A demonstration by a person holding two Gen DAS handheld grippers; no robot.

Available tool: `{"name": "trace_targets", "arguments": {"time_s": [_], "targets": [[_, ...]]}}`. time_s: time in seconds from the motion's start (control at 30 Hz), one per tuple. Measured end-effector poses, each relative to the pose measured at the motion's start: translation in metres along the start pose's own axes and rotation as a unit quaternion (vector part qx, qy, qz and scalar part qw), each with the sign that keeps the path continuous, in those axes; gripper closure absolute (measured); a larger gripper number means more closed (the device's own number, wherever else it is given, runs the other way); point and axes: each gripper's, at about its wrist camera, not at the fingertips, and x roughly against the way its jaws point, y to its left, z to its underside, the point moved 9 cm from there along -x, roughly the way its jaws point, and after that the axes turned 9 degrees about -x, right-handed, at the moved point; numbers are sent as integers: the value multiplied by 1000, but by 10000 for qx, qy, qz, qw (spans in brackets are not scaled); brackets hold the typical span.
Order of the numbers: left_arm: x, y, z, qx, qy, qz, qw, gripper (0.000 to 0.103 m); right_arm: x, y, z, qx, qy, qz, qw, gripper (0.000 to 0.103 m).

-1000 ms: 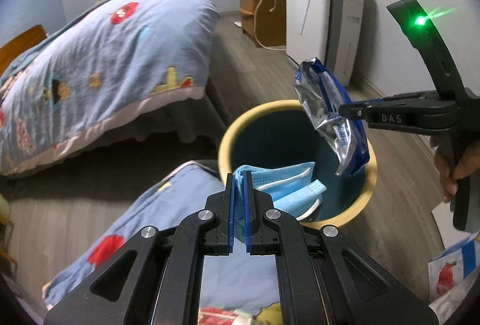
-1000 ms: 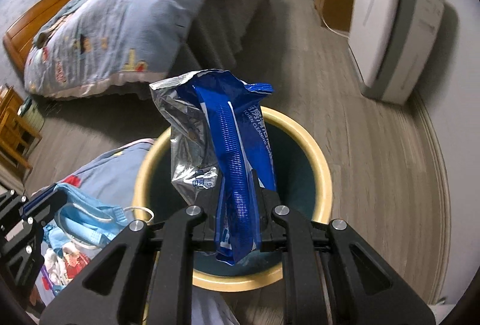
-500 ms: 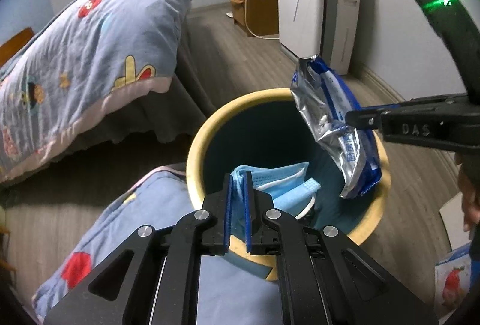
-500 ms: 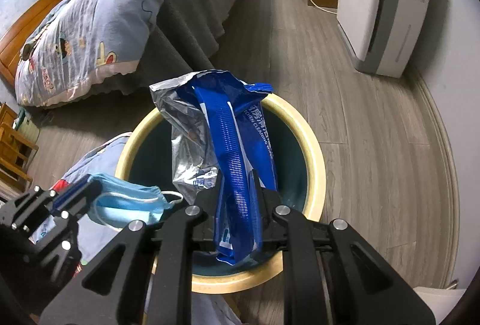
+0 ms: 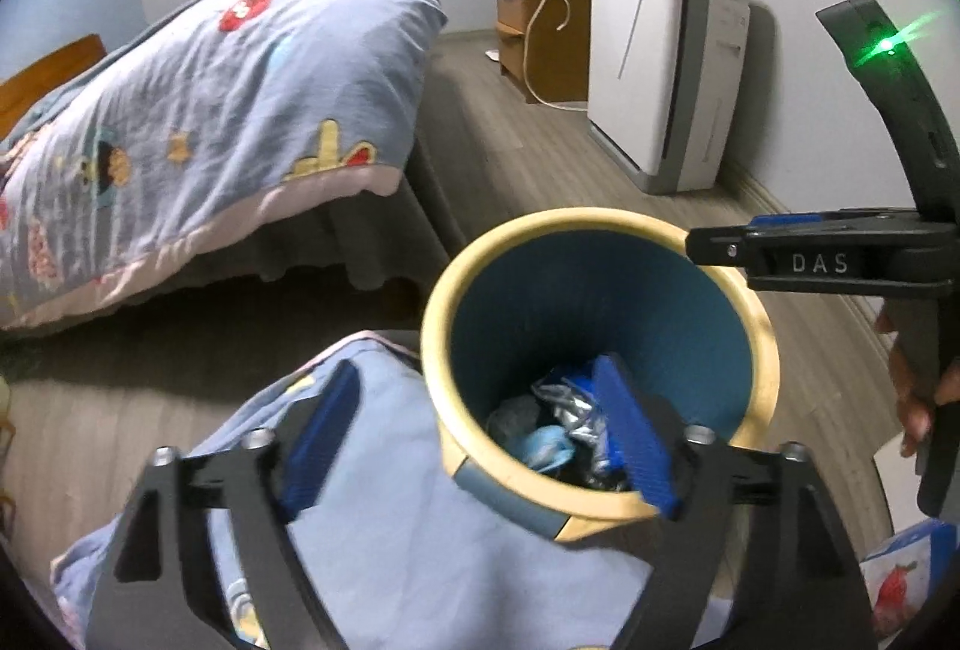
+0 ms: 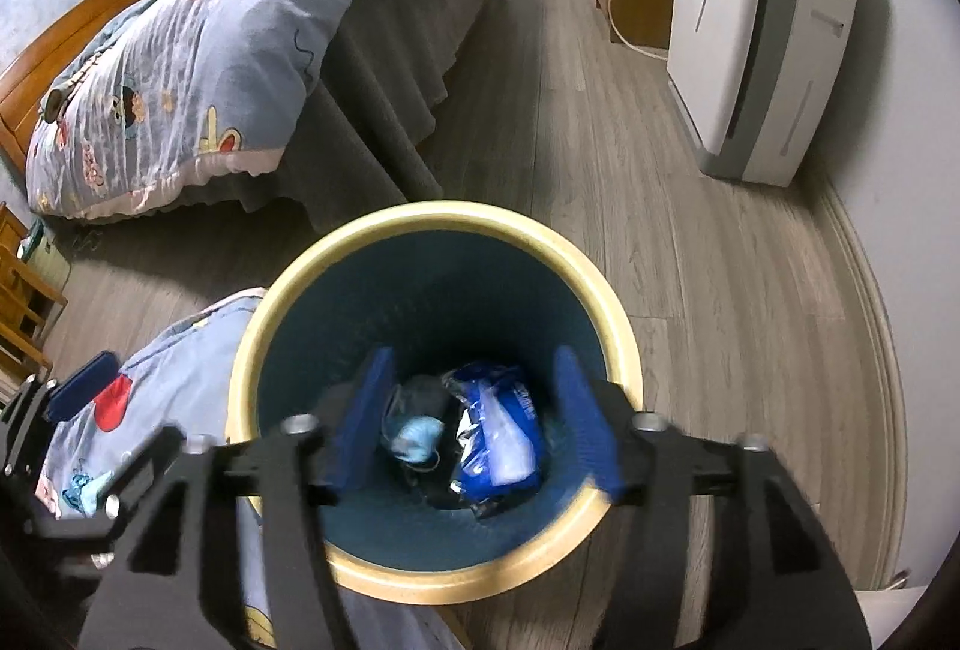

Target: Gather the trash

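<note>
A blue bin with a cream rim (image 5: 762, 326) (image 6: 420, 224) stands on the wood floor. At its bottom lie a blue face mask (image 6: 416, 438) (image 5: 543, 445) and a blue and silver wrapper (image 6: 498, 440) (image 5: 570, 404). My left gripper (image 5: 480, 434) hangs over the bin's near left rim, its jaws opening wide with nothing between them. My right gripper (image 6: 474, 428) is right above the bin mouth, jaws also opening and empty. The right gripper (image 5: 720, 247) shows from the side in the left wrist view, over the far right rim.
A bed with a blue cartoon quilt (image 5: 210, 98) (image 6: 198, 50) fills the left. Another fold of blue quilt (image 5: 390, 530) lies against the bin's near side. A white air purifier (image 5: 666, 68) (image 6: 762, 26) and a wooden cabinet (image 5: 534, 32) stand by the far wall. A printed package (image 5: 900, 578) lies at lower right.
Both grippers have let go: the mask and the wrapper dropped from the jaws to the bottom of the bin. Both sets of jaws went from shut to wide apart.
</note>
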Motion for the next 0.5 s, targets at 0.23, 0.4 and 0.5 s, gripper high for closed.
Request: {"name": "trace_targets", "arguments": {"time_s": [0.23,0.4,0.5], "targets": [[37,15,-1,103,-155,-181,9997,7,15,12,-10,30,-301,-22,9995,6],[77,29,4,74,-263,-364,9990,6,35,26,-13,155,-536,-15,9984,6],[107,46,9,158,-333,-499,9981,6,50,39,-10,107,-605,-166,9980,6]]}}
